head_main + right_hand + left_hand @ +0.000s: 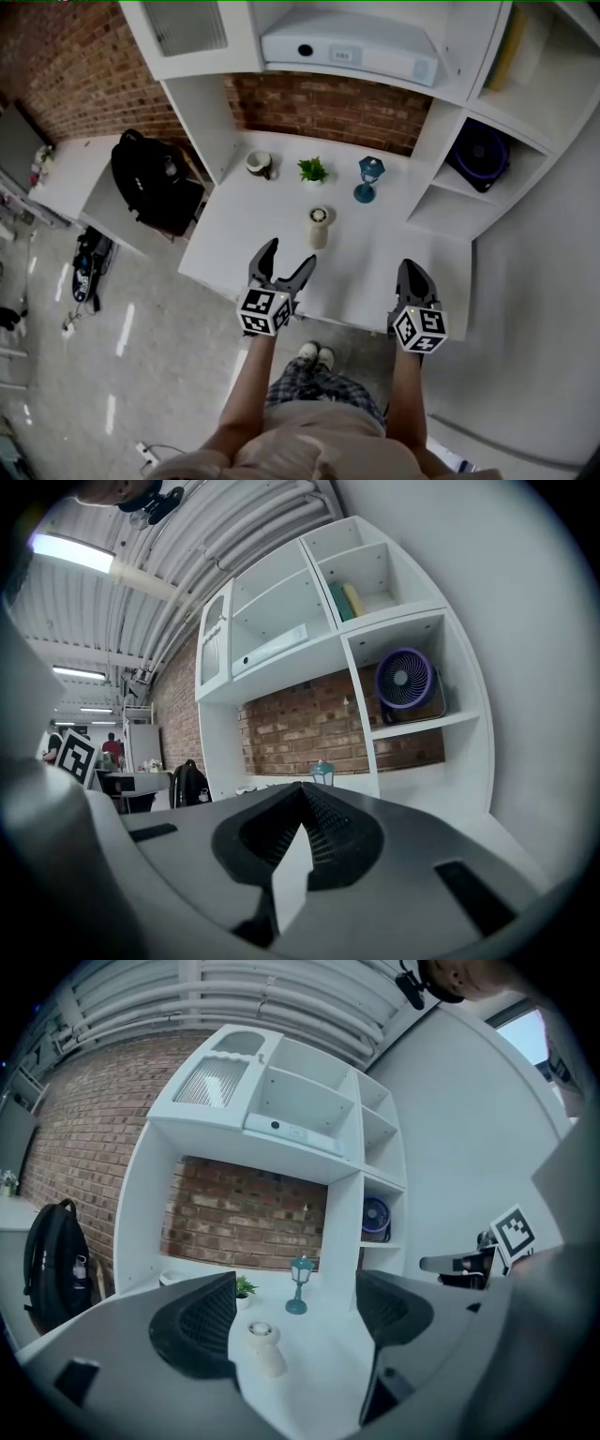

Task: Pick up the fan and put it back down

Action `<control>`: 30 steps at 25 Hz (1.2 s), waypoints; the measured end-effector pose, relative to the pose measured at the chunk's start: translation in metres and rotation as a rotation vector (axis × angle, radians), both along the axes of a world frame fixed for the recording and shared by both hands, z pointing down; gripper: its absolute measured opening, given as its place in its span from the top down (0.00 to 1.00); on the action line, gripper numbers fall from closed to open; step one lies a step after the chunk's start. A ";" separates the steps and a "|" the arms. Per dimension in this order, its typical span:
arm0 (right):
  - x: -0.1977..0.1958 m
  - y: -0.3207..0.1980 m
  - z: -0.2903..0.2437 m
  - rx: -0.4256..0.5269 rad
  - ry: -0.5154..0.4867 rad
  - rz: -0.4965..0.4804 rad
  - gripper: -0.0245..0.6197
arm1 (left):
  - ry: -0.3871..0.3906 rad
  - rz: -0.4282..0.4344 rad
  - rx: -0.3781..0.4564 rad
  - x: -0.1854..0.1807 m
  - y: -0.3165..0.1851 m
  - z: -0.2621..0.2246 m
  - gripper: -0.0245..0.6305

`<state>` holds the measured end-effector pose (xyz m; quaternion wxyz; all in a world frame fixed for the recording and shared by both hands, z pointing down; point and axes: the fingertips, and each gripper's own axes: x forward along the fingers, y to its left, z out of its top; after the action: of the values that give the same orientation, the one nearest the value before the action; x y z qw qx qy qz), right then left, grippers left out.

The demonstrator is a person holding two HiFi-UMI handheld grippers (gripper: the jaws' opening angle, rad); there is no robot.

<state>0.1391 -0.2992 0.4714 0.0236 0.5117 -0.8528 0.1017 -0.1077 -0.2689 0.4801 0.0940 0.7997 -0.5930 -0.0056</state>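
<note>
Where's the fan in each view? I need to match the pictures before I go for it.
Head view: fan at the upper right, near the edge.
Left gripper view: fan just right of centre.
Right gripper view: fan at the upper right of centre.
Shared landmark: the lantern, left of the fan and lower in all three.

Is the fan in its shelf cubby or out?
In. The fan stands upright in the cubby; the right gripper is shut and empty, the left gripper open.
</note>
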 end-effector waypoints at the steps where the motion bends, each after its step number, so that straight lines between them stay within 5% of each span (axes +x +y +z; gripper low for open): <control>1: -0.002 -0.003 -0.001 0.004 0.002 -0.001 0.94 | 0.000 0.001 -0.002 -0.001 -0.004 0.002 0.38; 17: -0.052 -0.074 0.013 -0.011 0.025 -0.061 0.94 | -0.048 0.018 -0.113 -0.010 -0.084 0.036 0.38; 30: -0.113 -0.154 0.101 -0.169 0.132 -0.162 0.94 | -0.046 -0.051 -0.426 -0.010 -0.157 0.155 0.38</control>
<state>0.0262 -0.4531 0.5726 0.1309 0.4428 -0.8763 0.1373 -0.1173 -0.4264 0.6348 0.2474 0.7464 -0.6027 0.1357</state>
